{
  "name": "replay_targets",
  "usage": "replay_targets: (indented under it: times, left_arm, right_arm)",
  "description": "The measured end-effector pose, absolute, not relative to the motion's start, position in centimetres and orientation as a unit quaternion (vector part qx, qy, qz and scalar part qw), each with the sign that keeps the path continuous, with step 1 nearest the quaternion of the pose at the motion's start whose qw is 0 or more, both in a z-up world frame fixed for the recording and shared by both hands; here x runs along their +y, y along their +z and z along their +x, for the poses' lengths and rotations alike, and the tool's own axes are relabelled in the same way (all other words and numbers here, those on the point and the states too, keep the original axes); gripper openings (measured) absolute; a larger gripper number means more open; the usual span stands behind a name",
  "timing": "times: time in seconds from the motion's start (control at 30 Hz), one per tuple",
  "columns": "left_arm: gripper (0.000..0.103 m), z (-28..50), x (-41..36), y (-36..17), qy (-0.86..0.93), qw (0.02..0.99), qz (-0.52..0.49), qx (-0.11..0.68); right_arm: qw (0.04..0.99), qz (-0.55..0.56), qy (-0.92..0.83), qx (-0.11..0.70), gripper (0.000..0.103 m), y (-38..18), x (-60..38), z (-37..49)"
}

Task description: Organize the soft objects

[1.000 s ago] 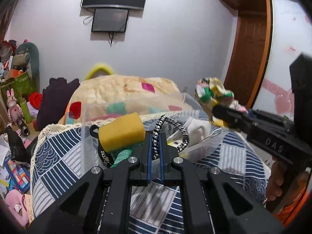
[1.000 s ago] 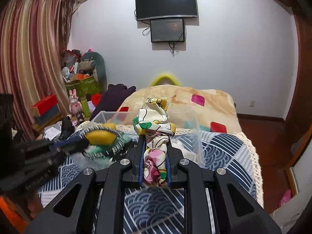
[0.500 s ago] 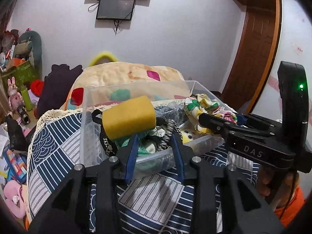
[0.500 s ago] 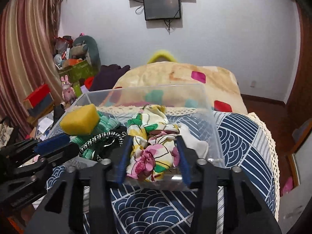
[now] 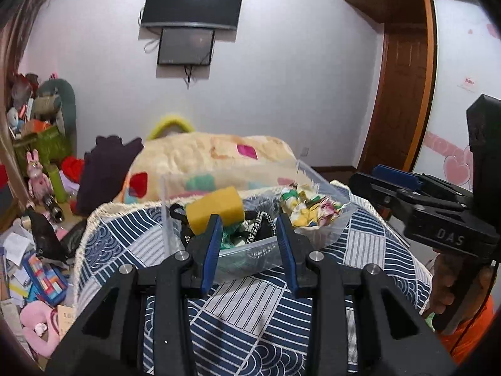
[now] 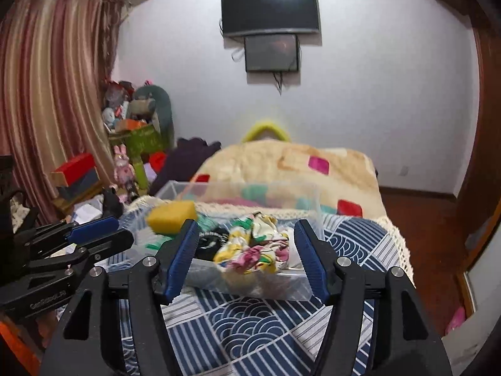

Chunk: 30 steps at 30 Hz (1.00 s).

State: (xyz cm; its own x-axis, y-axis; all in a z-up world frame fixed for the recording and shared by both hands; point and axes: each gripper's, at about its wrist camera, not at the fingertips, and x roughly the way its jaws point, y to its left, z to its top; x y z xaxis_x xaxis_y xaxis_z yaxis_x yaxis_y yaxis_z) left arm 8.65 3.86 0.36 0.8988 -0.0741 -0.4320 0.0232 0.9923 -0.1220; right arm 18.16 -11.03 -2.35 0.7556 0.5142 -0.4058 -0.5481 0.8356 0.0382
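A clear plastic bin [image 5: 250, 250] [image 6: 281, 285] stands on the blue patterned cloth. In it lie a yellow sponge [image 5: 216, 208] [image 6: 172, 216], a black-and-white braided band [image 5: 258, 224], green fabric [image 5: 230, 239] and a floral cloth [image 5: 310, 208] [image 6: 253, 249]. My left gripper [image 5: 249, 244] is open and empty just in front of the bin. My right gripper [image 6: 247, 257] is open and empty, pulled back in front of the floral cloth. Each gripper shows in the other's view, the right one [image 5: 388, 181] and the left one [image 6: 94, 235].
The blue patterned cloth [image 5: 250, 313] covers a round-edged surface with a lace border. A beige patchwork blanket [image 5: 213, 156] lies behind the bin. Toys and clutter [image 5: 37, 250] fill the floor at left. A wooden door [image 5: 400, 100] is at right.
Both grippers opened and let go: the braided band and the floral cloth now lie in the bin. Both grippers have pulled back from the bin.
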Motion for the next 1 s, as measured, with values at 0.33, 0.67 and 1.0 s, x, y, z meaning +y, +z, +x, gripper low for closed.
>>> replay_targets:
  times: [0.33,0.67,1.0]
  left_arm:
    - [0.073,3.8,3.9,2.4,-0.023,0.987,-0.059,0.147]
    - [0.094,1.6,2.5,2.0,-0.005,0.993,-0.035,0.114]
    - [0.098,1.5,2.1,1.0,-0.002,0.993,-0.032,0.113]
  right_arm:
    - [0.946,-0.020,0.296,0.126,0.078,-0.8,-12.6,13.5]
    - [0.953,-0.022,0.284,0.103,0.093,-2.0,-12.6,12.0]
    - [0.953,-0.010,0.285,0.107,0.093,-3.1,-13.3,11.7]
